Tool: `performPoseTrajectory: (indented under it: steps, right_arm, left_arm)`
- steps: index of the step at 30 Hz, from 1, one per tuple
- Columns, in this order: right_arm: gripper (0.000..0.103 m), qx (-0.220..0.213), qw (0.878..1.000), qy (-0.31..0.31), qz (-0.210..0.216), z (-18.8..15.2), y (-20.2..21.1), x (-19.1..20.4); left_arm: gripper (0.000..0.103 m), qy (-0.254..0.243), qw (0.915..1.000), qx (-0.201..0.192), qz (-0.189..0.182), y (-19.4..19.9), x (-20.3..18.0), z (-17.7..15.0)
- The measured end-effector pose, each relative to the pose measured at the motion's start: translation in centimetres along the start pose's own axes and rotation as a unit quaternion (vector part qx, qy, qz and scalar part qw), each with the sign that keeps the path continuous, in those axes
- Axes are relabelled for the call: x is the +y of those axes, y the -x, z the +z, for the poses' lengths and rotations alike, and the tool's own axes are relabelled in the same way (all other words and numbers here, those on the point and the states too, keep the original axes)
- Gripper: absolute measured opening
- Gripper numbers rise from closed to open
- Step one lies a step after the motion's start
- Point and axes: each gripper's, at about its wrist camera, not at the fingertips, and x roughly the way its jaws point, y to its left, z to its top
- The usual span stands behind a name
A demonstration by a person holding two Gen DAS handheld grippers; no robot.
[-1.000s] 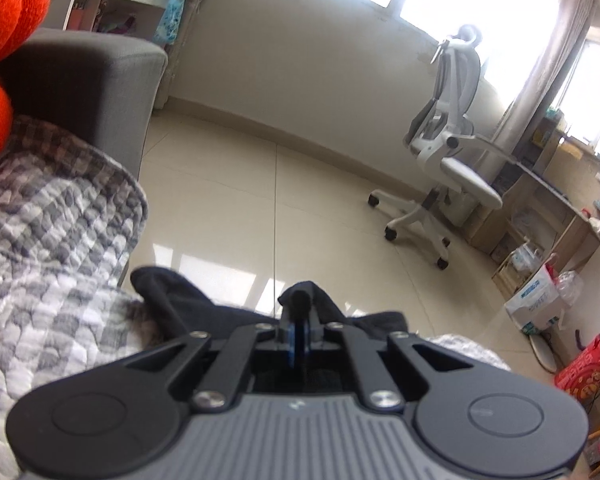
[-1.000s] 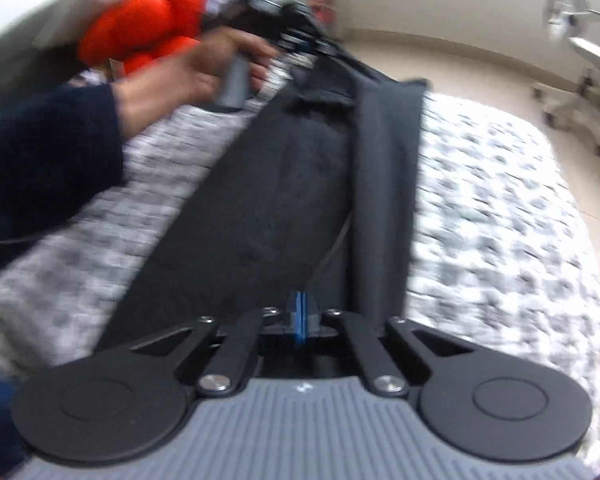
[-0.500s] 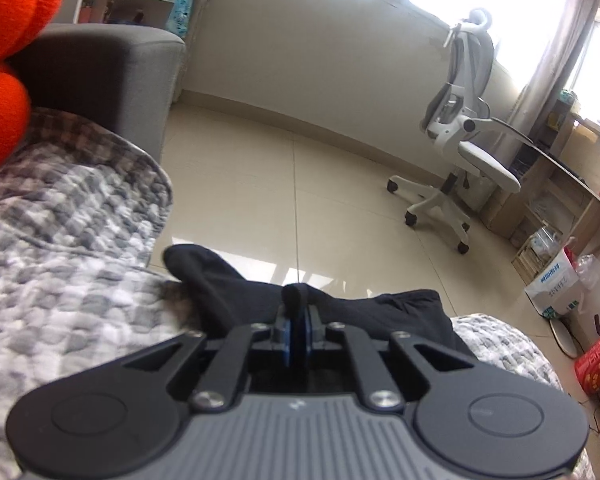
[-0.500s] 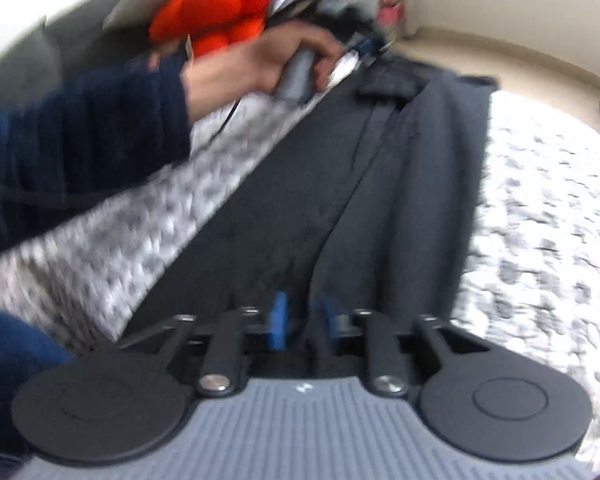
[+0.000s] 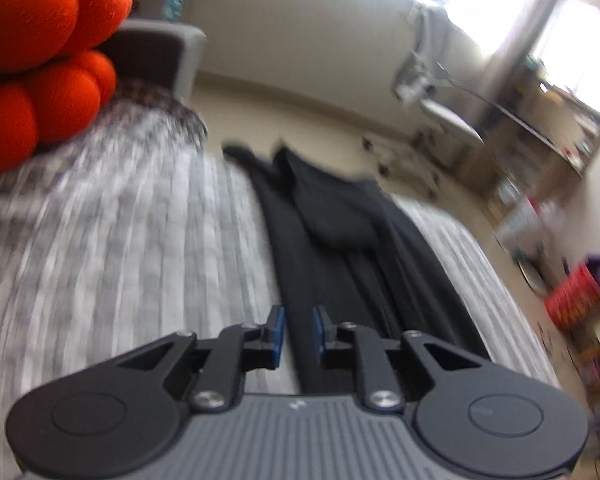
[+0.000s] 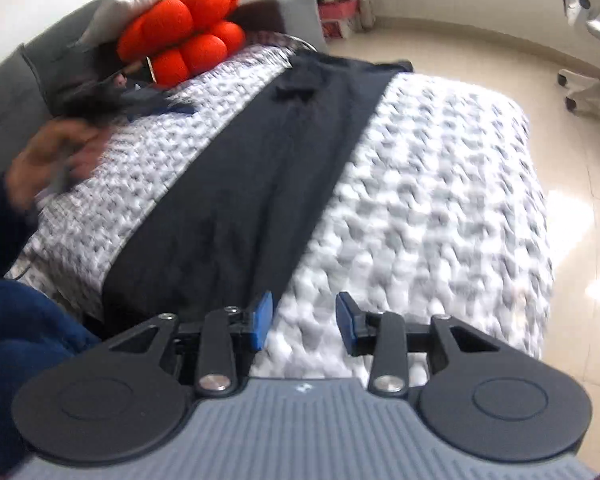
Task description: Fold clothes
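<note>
1. Left wrist view: one second ago the left gripper was clamped on the far end of the dark garment, with its blue pads pressed together. Now the pads stand apart with nothing between them, and the cloth lies free from the lower centre of the frame up to the centre. The picture is blurred, so I judge the gripper is pulling back along the garment. An orange cushion sits in the upper left.

2. Right wrist view: the right gripper was also shut on the near hem a second ago. Now its fingers are wide apart, over the grey-white knitted blanket at the lower centre. The dark garment lies as a long narrow strip from lower left to upper centre. A hand is at the left edge.

3. Meaning: both ends are released, so the lengthwise fold seems laid down; probably a crosswise fold remains.
</note>
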Motion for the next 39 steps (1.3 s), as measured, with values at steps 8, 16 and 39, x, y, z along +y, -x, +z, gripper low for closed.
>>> performPoseTrajectory:
  steps: [8,16,39]
  right_arm:
    - [0.040,-0.004,0.996,-0.071,0.056,-4.2,-3.8,2.1]
    - [0.030,-0.011,0.991,-0.122,0.050,-5.3,-3.2,2.5]
    - [0.014,0.010,0.999,-0.044,0.001,-2.3,-5.2,5.0]
  left_arm:
    - [0.029,0.032,0.9975,0.062,-0.014,5.1,0.0,-10.8]
    - [0.034,0.021,0.9958,0.065,-0.061,4.5,-2.7,-13.2]
    - [0.003,-0.021,0.9958,0.080,-0.039,6.1,-2.4,-14.2]
